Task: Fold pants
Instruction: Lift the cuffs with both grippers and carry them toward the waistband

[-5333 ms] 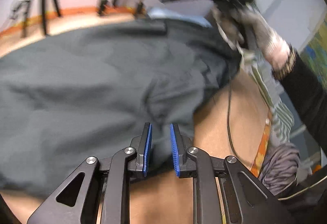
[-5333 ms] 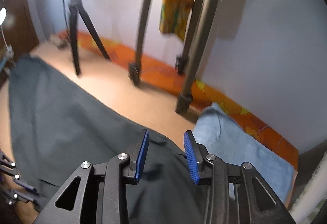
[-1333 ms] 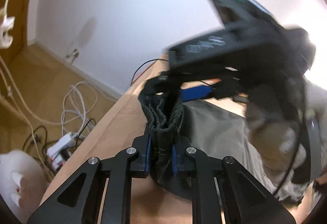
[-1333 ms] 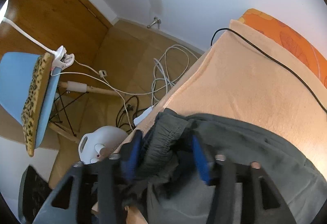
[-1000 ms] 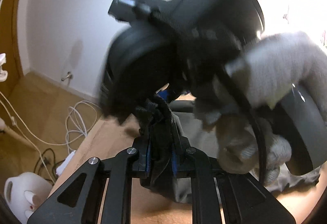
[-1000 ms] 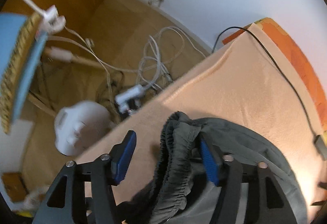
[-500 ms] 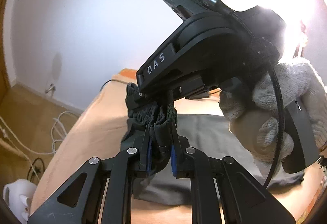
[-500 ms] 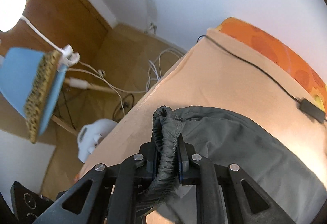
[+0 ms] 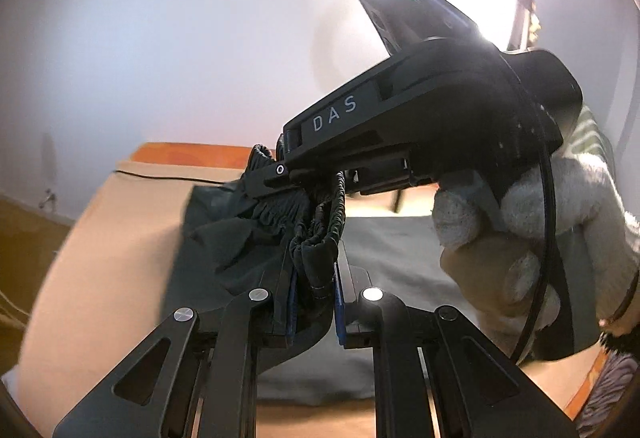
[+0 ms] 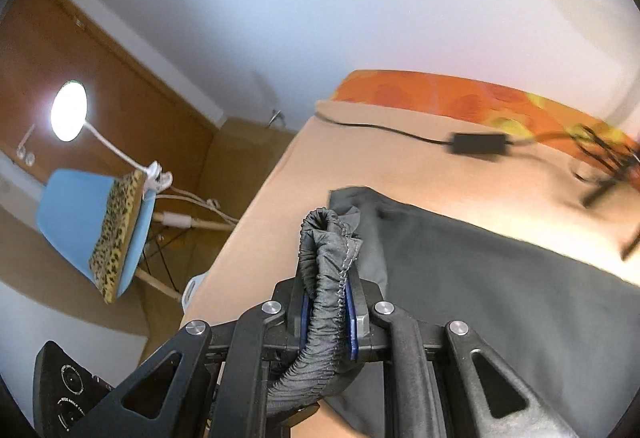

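- The left hand-held gripper [image 9: 314,302] is clamped on the gathered elastic waistband [image 9: 320,222] of the dark grey pants [image 9: 400,258], the bunched band standing up between its blue pads.
- The right hand-held gripper [image 10: 326,314] is likewise closed on the waistband, a rolled section of which arches over its fingertips; in the left wrist view it sits just beyond the left one, held by a gloved hand [image 9: 520,222].
- Both grips lie close together on the same end of the garment, neither clearly nearer the rest.
- From there the pants trail away and down onto the peach-coloured bed surface [image 10: 360,166], with their long axis running off to the right of both views.
- My reading: the waist end is lifted, so the coming move probably carries it along that axis toward the leg end, which is out of view.
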`<action>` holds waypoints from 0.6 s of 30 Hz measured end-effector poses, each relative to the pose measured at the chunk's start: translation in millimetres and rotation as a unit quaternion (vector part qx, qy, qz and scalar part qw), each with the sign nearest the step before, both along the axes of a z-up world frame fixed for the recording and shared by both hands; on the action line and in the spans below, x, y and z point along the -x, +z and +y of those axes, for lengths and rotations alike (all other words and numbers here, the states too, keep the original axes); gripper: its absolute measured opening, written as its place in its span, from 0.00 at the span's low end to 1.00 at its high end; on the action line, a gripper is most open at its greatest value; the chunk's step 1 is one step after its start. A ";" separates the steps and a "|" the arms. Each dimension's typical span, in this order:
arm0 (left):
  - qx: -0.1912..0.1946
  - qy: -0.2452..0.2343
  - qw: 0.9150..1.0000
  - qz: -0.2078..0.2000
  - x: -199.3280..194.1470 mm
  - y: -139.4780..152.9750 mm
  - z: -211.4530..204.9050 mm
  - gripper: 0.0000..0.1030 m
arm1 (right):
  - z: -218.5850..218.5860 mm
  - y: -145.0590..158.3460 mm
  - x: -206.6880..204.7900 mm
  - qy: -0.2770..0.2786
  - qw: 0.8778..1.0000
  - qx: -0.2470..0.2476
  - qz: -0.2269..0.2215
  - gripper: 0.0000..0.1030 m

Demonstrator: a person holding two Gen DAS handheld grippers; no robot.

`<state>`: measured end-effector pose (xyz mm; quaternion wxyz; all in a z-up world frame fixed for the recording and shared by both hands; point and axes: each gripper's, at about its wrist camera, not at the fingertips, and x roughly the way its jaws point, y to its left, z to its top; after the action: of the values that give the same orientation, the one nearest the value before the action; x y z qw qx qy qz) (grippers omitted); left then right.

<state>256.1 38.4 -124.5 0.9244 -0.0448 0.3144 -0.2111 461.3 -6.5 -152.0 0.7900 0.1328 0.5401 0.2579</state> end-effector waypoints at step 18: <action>-0.038 -0.071 0.996 0.038 34.9 -41.4 -149.3 0.12 | -187.2 -60.5 73.1 -0.143 0.985 -0.094 0.027 0.12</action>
<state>221.2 -110.9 -165.9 0.8956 0.0048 0.3592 -0.2624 388.2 -193.7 -212.5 0.7877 0.2892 0.5103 0.1882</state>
